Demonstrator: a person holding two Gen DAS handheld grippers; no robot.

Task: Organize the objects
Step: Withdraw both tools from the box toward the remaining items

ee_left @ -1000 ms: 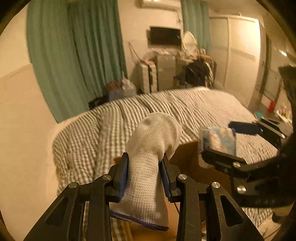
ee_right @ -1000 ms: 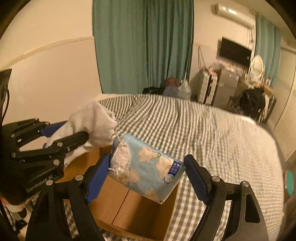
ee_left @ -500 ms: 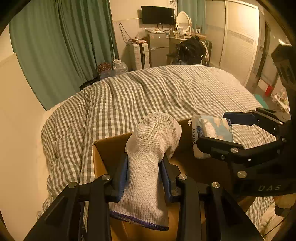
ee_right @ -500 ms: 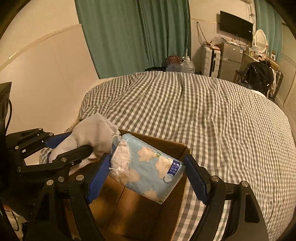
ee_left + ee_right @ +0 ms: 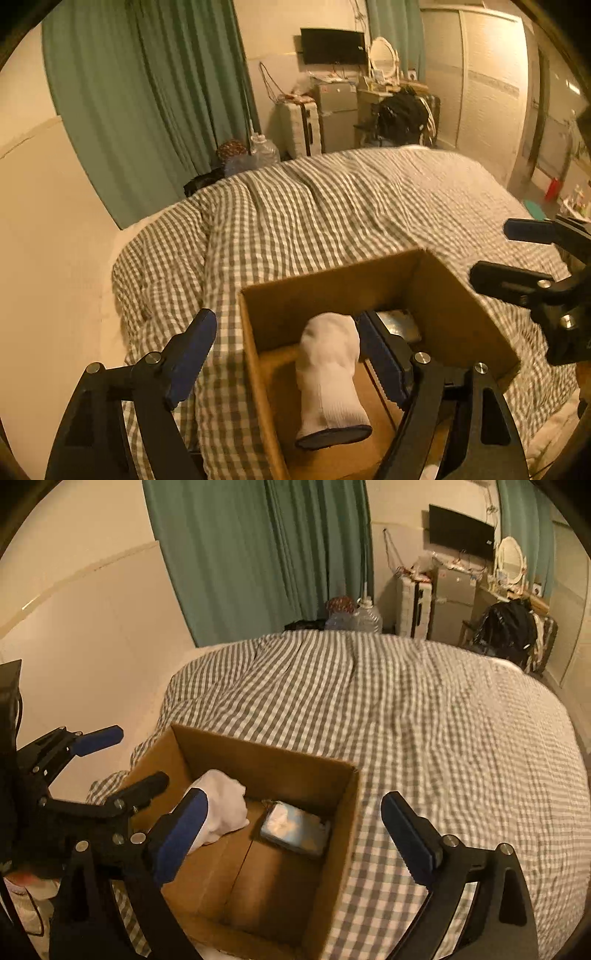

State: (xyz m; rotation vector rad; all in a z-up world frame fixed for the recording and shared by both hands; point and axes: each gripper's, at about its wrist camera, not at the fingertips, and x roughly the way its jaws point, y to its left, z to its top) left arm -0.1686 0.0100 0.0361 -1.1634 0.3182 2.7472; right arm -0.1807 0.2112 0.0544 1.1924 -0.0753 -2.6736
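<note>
The fingers (image 5: 192,354) of the left gripper (image 5: 291,354) stand spread wide in the left wrist view, one blue pad outside the cardboard box (image 5: 458,314) over the checked bedspread (image 5: 332,206), the other pad inside the box beside the white sock (image 5: 328,373). Half a second ago those pads pinched the sock upright above the box; now it is released and lies inside, its long axis running from the box's near side toward its far wall, the rounded toe at the far end and the dark-edged cuff opening toward the camera. The left gripper looks down and forward into the box's left half. The right gripper (image 5: 517,258) shows just beyond the box's right wall, above the bedspread, its fingers apart and holding nothing. In the right wrist view the right gripper (image 5: 291,834) also has its fingers (image 5: 406,830) spread wide, one pad over the box interior and the other outside the box's right wall (image 5: 343,812) above the bedspread (image 5: 424,709). The blue tissue pack (image 5: 291,827), clamped between these pads half a second ago, now lies flat on the box floor against the right wall, tilted slightly, long axis roughly across the box. The sock (image 5: 225,805) sits against the box's left side, with the left gripper (image 5: 110,760) hanging open over that rim.
</note>
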